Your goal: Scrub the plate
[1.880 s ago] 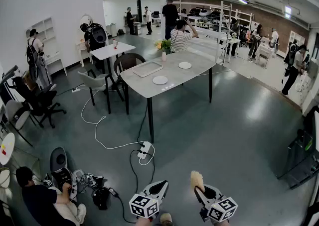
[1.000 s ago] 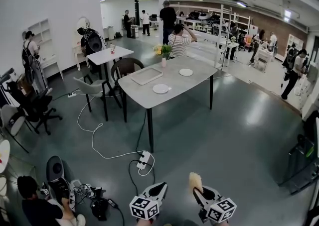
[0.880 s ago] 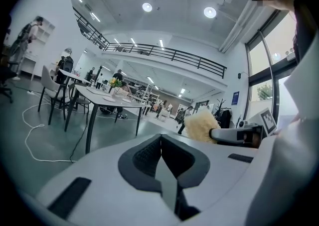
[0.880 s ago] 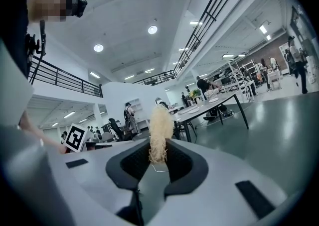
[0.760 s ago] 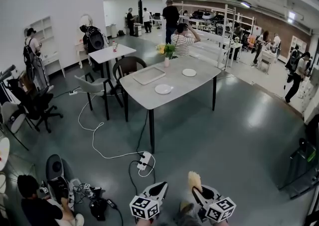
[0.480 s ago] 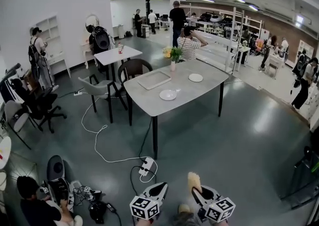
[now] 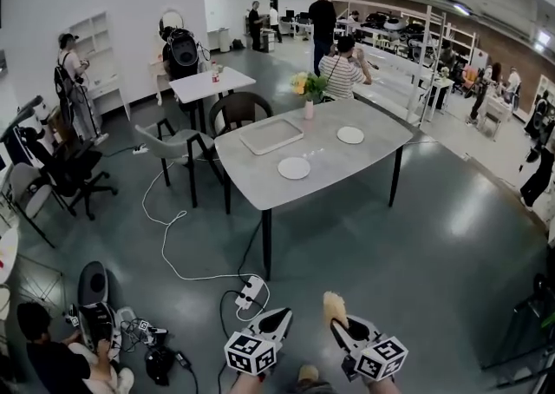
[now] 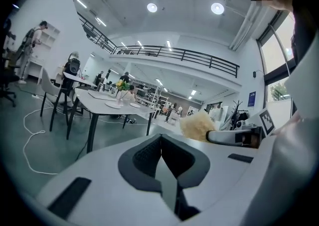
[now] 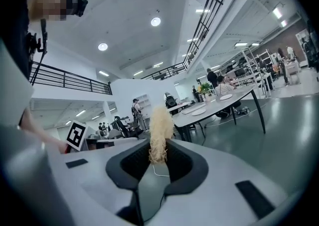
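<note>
Far ahead, a round white plate (image 7: 294, 167) lies flat on the grey counter (image 7: 260, 197). The right gripper (image 7: 340, 325) clamps a straw-coloured fibrous scrubber (image 7: 334, 305); the left gripper (image 7: 277, 323) is closed, empty.

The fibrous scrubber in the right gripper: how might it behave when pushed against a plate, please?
The scrubber looks like a loose tuft of pale fibres, so it probably squashes and splays rather than staying stiff. It stands upright, unsupported, from the right gripper, whose jaws are shut on it, so it seems light.
</note>
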Tool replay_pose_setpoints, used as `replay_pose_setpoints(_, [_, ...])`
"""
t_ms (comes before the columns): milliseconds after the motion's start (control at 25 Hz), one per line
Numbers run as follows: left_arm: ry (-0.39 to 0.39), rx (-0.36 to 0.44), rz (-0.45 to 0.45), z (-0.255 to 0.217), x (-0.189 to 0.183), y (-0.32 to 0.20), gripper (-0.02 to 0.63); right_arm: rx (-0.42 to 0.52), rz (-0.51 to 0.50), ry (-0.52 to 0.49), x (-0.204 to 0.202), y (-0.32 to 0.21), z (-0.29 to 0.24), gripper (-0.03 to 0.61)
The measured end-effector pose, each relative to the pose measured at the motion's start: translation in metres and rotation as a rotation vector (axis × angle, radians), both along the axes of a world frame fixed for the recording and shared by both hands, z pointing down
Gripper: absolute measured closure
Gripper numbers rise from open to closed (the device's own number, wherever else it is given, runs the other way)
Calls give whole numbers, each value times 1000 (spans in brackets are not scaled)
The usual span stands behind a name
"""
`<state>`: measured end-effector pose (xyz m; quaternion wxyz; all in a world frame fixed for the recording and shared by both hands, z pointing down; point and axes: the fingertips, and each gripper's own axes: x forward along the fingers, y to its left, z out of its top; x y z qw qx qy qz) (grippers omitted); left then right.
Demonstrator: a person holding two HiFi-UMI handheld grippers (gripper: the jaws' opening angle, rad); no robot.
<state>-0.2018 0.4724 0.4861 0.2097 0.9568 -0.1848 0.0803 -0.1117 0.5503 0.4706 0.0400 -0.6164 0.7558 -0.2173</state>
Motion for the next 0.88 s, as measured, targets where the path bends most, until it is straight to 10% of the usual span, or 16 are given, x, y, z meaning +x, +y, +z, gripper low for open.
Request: replay_pose_setpoints(880, [-17,-33,-57,26,94,-100,603,-19,-69,-33,91,-108,26,497])
